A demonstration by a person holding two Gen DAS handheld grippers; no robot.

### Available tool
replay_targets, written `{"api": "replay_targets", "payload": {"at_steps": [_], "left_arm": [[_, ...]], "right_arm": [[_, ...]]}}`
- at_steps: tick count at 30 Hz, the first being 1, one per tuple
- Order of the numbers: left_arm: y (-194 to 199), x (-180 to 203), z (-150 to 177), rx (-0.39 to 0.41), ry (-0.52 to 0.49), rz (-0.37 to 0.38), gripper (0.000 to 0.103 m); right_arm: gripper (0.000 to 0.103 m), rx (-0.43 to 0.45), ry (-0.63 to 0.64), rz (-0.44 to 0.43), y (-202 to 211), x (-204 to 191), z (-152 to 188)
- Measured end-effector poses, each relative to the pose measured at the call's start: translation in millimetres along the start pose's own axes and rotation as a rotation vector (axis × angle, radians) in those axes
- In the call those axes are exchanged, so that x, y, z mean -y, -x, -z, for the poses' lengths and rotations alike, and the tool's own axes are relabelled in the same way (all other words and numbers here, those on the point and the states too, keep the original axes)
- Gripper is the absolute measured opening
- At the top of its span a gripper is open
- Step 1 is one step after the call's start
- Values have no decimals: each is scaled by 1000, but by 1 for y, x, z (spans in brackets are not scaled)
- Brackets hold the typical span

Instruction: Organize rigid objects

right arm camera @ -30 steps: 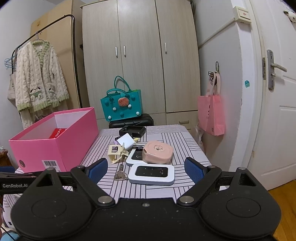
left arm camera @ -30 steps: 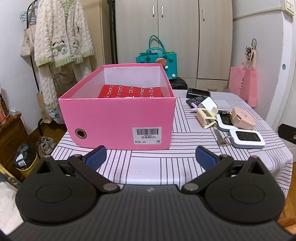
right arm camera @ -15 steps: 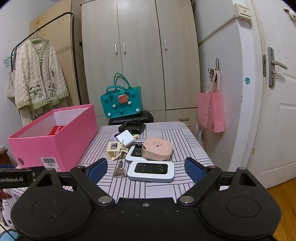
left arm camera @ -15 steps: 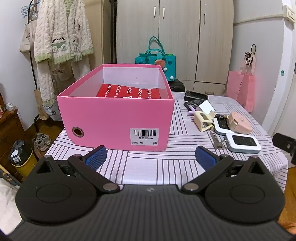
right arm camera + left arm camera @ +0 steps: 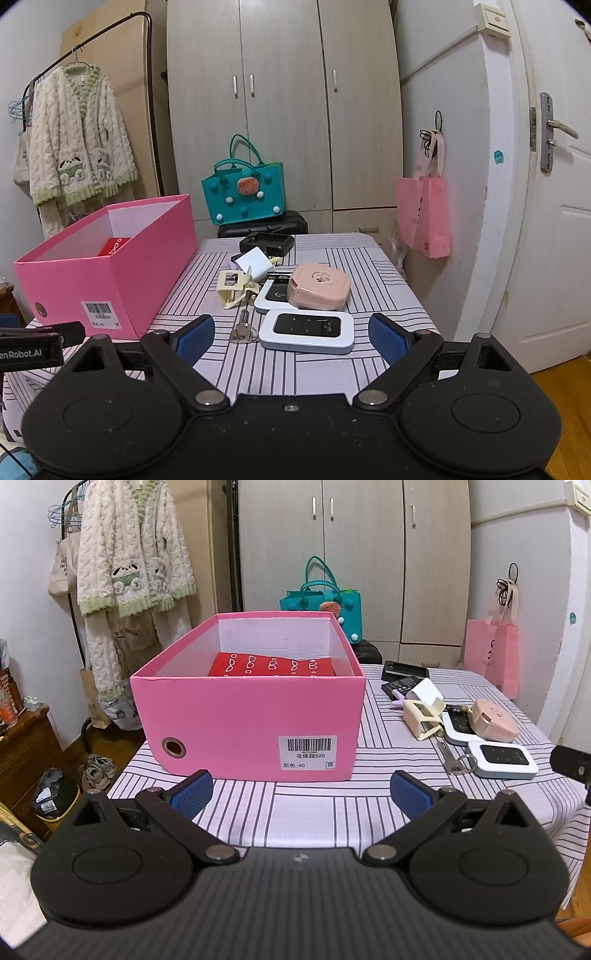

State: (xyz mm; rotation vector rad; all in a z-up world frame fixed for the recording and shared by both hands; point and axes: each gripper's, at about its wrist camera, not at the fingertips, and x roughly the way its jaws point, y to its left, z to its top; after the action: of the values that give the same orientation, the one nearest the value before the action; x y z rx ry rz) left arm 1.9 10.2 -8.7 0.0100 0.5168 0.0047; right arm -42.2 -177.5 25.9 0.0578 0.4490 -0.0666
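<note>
A pink box (image 5: pixel 247 716) stands on the striped table, with a red patterned item (image 5: pixel 271 665) inside; it also shows in the right wrist view (image 5: pixel 107 269). To its right lie a white wifi device (image 5: pixel 306 331), a pink case (image 5: pixel 318 291) on a white device, a cream clip (image 5: pixel 232 286), keys (image 5: pixel 243 328), a white block (image 5: pixel 255 266) and a black tray (image 5: pixel 266 243). My left gripper (image 5: pixel 299 792) is open and empty, in front of the box. My right gripper (image 5: pixel 291 338) is open and empty, just before the wifi device.
The table's striped cloth (image 5: pixel 303 801) hangs over the near edge. A teal bag (image 5: pixel 243 195) and wardrobe stand behind the table. A pink bag (image 5: pixel 424 218) hangs at the right by a door. A clothes rack with a cardigan (image 5: pixel 77 147) stands left.
Both grippers have drawn back and risen slightly; the box and the items look a little farther and lower. Both stay open and empty.
</note>
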Motion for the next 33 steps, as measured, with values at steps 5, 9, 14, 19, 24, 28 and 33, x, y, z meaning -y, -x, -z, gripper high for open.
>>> {"api": "replay_targets", "payload": {"at_steps": [5,9,14,19,24,28,33], "left_arm": [[0,-2,0,-1,2,-2,103],[-3,-5,0,-4,10,-5,103],[-4,-6,1,-12,13,-6,103],[-6,-7,1,-14,10,-3,103],[-7,-6,2,-21,5,1,103],[-9,-5,2,-24,1,3,103],[-11,-4,2,-32,0,2,103]], "right_arm": [[93,-10,3,-3,-1,-2,1],[93,-14,4,-3,-2,-2,2],[93,-24,1,-2,-4,-2,2],[93,-38,-1,-6,-7,-2,2],[93,-48,-2,-5,-8,-3,4],[93,-50,1,-5,-9,-3,4],[93,-59,3,-10,-11,-4,4]]}}
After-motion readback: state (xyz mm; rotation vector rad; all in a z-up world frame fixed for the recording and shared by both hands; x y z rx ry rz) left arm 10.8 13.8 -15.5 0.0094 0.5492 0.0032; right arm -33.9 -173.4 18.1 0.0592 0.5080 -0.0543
